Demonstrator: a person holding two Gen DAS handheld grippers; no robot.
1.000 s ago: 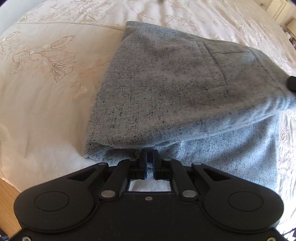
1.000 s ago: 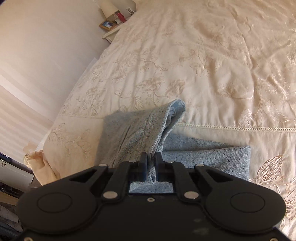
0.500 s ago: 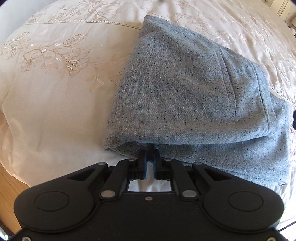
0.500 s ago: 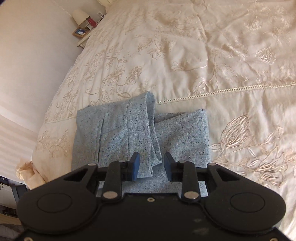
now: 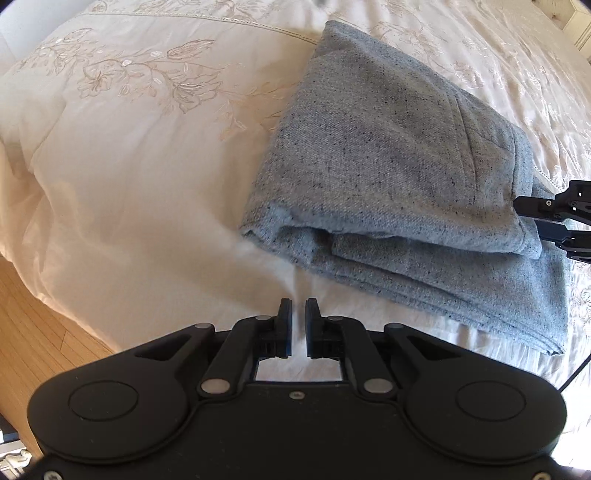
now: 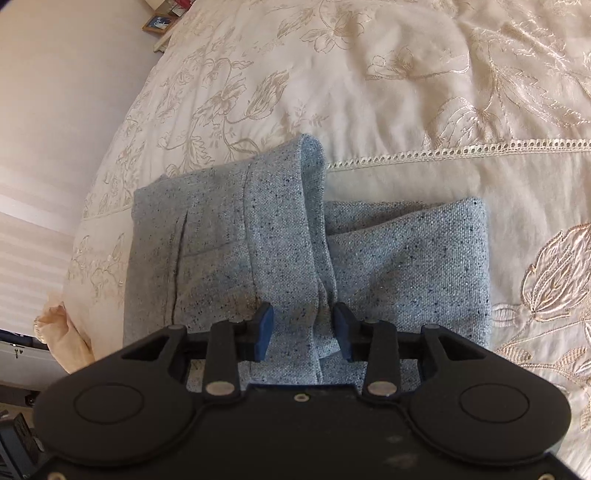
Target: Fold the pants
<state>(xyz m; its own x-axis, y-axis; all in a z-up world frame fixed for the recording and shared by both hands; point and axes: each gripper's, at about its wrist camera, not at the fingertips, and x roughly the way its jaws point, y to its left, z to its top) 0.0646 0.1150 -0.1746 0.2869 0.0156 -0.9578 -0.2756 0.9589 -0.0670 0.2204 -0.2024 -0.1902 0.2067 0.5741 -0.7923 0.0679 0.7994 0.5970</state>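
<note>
Right gripper (image 5: 565, 218) cut off by frame edge beside the pants (image 5: 391, 177), jaw state unreadable there; pants' near edge hidden under the gripper body in right view; framed picture (image 6: 157, 23) beyond the pants too small to read.

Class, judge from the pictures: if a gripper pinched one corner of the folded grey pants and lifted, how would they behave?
The pants would probably flop and unfold: the stacked layers lie loose, with soft rounded edges. The coarse speckled weave looks grippy, so slipping from the fingers seems unlikely. Pushed along the bedspread, they would likely bunch rather than slide whole.
</note>
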